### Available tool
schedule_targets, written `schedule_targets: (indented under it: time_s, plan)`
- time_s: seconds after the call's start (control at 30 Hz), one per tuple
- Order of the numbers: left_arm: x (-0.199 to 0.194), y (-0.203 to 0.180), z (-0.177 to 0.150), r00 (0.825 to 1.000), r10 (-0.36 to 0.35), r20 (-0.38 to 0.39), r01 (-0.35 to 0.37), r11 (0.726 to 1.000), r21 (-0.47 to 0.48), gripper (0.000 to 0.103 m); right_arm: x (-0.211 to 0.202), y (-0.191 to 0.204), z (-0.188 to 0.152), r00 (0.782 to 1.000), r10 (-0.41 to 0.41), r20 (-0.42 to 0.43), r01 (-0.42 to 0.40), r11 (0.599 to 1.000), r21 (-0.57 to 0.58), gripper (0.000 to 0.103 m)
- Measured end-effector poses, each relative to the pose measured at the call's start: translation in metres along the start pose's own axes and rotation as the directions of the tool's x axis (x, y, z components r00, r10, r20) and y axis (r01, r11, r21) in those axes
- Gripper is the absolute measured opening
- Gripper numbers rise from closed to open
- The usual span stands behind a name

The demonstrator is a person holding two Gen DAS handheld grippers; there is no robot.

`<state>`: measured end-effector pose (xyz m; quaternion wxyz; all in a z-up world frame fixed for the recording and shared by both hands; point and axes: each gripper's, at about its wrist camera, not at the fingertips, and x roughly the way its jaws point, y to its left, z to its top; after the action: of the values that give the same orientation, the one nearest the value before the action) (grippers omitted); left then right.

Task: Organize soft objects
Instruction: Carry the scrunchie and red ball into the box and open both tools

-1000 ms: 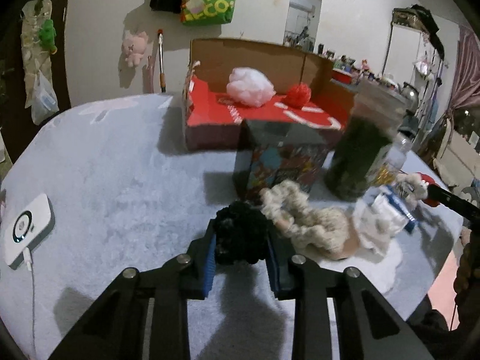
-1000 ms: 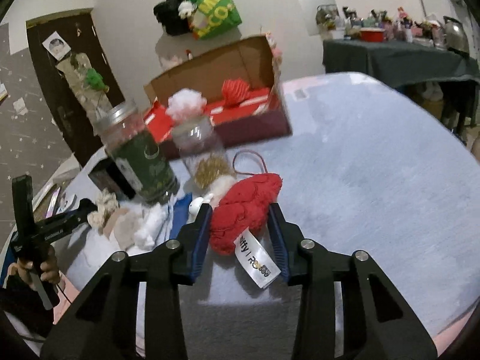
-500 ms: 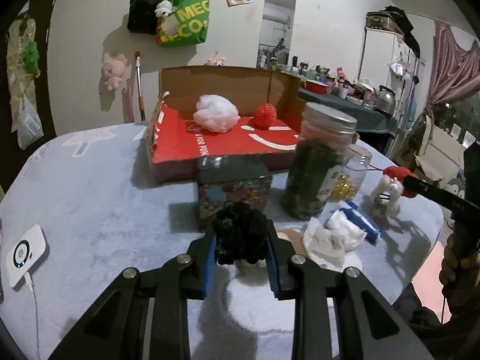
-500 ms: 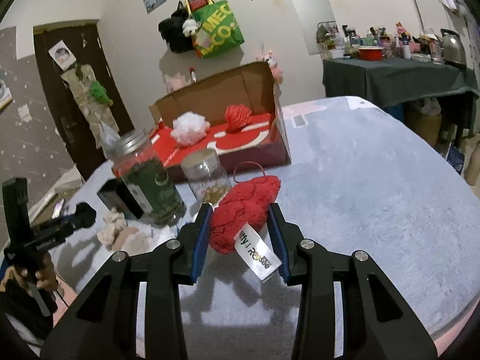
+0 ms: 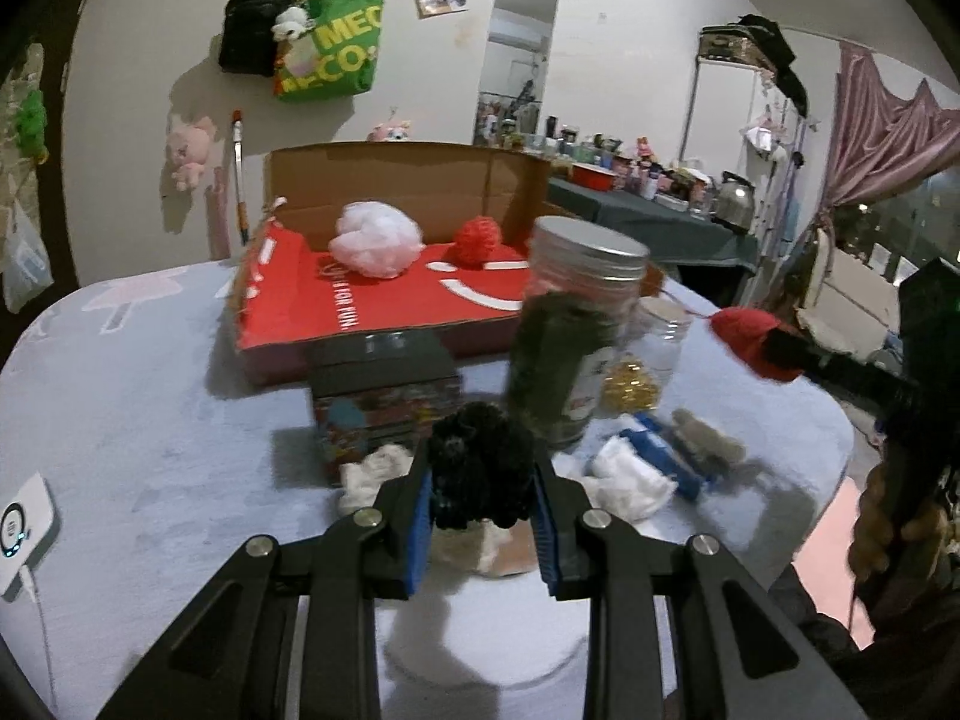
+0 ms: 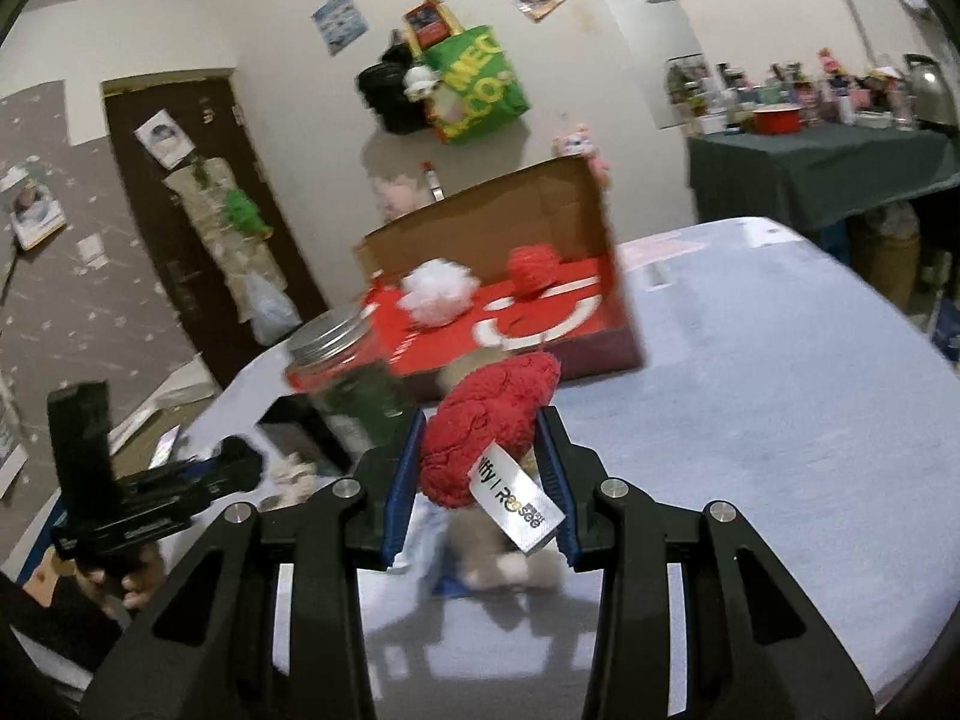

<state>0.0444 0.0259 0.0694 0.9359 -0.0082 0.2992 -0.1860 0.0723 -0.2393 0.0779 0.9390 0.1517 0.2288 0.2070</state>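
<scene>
The left gripper (image 5: 483, 477) was clamped on a black fuzzy pom-pom (image 5: 480, 462), its blue pads pressed into both sides, the bundle raised clear of the grey table (image 5: 150, 420). The right gripper (image 6: 480, 462) was closed around a red knitted soft piece (image 6: 486, 420), from which hung a white tag (image 6: 521, 510) whose blurred print read roughly "iffy | Re". Behind both stood the open cardboard box (image 5: 396, 180), the landmark here. On its red inner panel lay a white puff (image 5: 375, 243) and a red yarn ball (image 5: 477, 240), beside white lettering ending "FOR FUN." Just in front of the box stood a jar with a metal lid (image 5: 573, 330) and a small patterned box (image 5: 384, 402). On the wall above the box hung a green bag (image 5: 330, 48) printed "MEC" and "CO:".
</scene>
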Motion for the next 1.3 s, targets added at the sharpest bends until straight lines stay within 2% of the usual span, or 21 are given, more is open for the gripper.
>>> schedule_targets:
  time_s: [0.2, 0.37, 0.6, 0.93, 1.17, 1.3]
  plan:
    - [0.014, -0.018, 0.002, 0.998, -0.059, -0.012, 0.059, 0.998, 0.019, 0.03, 0.021, 0.03, -0.021, 0.998, 0.053, -0.045, -0.055, 0.998, -0.037, 0.036]
    - [0.031, -0.027, 0.001, 0.993, -0.108, -0.049, 0.109, 0.994, 0.013, 0.03, 0.034, 0.038, -0.031, 0.994, 0.079, -0.081, -0.083, 0.996, -0.036, 0.036]
    - [0.04, -0.031, -0.001, 0.987, -0.139, -0.078, 0.14, 0.99, 0.002, 0.03, 0.041, 0.04, -0.037, 0.988, 0.107, -0.113, -0.111, 0.993, -0.033, 0.036]
    - [0.037, -0.03, -0.004, 0.987, -0.139, -0.081, 0.138, 0.99, -0.006, 0.03, 0.043, 0.043, -0.039, 0.984, 0.115, -0.134, -0.122, 0.992, -0.044, 0.036]
    - [0.021, -0.007, -0.001, 0.993, -0.094, -0.066, 0.092, 0.995, -0.033, 0.03, 0.028, 0.031, -0.035, 0.988, 0.102, -0.114, -0.106, 0.994, -0.034, 0.036]
    - [0.011, 0.009, -0.001, 0.997, -0.054, -0.054, 0.052, 0.997, -0.051, 0.03, 0.015, 0.02, -0.031, 0.994, 0.069, -0.086, -0.071, 0.997, -0.022, 0.036]
